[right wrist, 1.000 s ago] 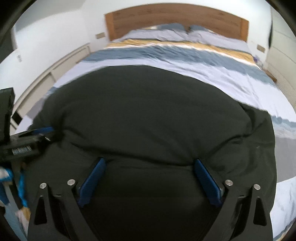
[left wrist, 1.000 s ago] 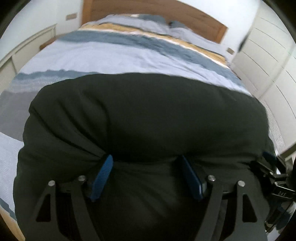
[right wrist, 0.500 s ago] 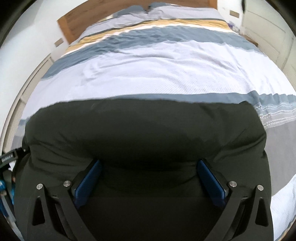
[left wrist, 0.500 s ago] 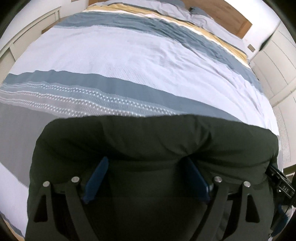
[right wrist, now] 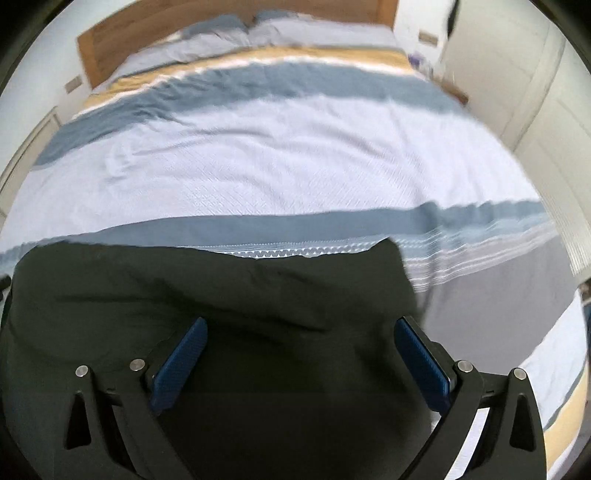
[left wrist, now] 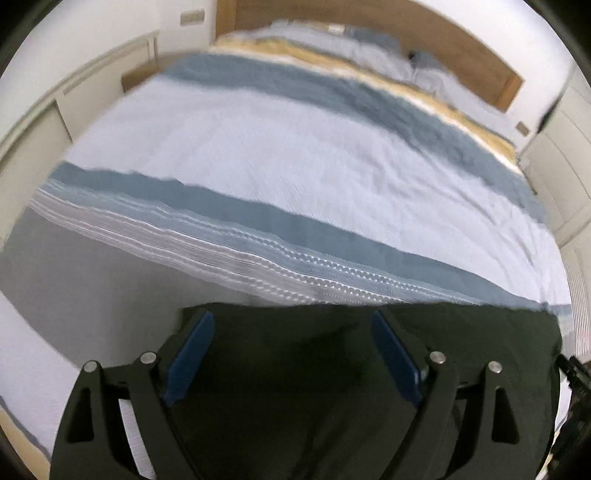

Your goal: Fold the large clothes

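The big dark cloth (left wrist: 332, 398) is a very dark green, almost black. It is soft and thick, with low folds and no print on it. It lies on the bed (left wrist: 295, 177), at the near end of it, on top of the striped bedspread.

In the left wrist view, the left gripper (left wrist: 291, 325) has its 2 blue pads (left wrist: 188, 358) spread wide apart. The dark cloth lies under them and between them. The pads are not squeezing it, so this gripper is let go. The far edge of the cloth is just past the tips of the pads. The cloth goes off to the right of the gripper. To the left of the gripper there is only gray and white bedspread.

In the right wrist view, the right gripper (right wrist: 299, 332) also has its 2 blue pads (right wrist: 421, 369) spread wide apart. It is let go too. Here the cloth (right wrist: 221, 295) is puffier. A long, soft fold runs across it just in front of the pads. The cloth fills the space ahead of the gripper and to the left of it. Its right corner ends just past the right pad.

Beyond the cloth, in front of both grippers, the bedspread has white, blue and yellow stripes. Far ahead are 2 pillows (right wrist: 236, 33) and a wooden headboard (right wrist: 107, 48). The picture is a bit blurry at the edges.
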### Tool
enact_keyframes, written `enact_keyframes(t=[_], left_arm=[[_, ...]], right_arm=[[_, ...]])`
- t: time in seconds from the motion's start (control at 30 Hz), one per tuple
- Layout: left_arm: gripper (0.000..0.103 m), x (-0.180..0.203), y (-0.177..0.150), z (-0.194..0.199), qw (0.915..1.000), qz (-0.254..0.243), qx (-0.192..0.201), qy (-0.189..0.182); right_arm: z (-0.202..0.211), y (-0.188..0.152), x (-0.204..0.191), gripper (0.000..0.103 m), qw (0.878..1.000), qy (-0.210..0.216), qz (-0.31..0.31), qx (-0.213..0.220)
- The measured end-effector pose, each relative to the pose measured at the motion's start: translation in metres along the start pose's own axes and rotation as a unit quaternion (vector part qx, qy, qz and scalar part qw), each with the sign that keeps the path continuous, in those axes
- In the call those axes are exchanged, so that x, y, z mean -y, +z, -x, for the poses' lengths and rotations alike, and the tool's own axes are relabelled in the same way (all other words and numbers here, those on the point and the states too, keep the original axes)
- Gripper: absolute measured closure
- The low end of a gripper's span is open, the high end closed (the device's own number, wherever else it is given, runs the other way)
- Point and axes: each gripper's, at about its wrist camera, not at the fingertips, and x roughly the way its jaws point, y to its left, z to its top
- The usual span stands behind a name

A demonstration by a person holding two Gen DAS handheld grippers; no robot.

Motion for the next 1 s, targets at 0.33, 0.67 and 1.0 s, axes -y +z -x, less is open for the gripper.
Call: enact_keyframes(t=[0.33,0.67,1.0], left_arm=[[0.015,0.038,-0.131,0.096,0.9926,-0.048,0.056,-0.097],[0.015,0.033,-0.181,0.097,0.9985,-0.020,0.040,-0.031],[0.015,0.056,-0.233,0.175,0.9965,-0.036,0.075,-0.007]], right_arm=[[0.106,-0.086,-0.047,0.003,0.991,0.090,0.046,0.081],[0.090,-0.142,-0.046,0.003,0.994,0.103,0.031,0.037],[0.127,-0.172,0.031,0.003,0.999,0.020,-0.024,0.041]])
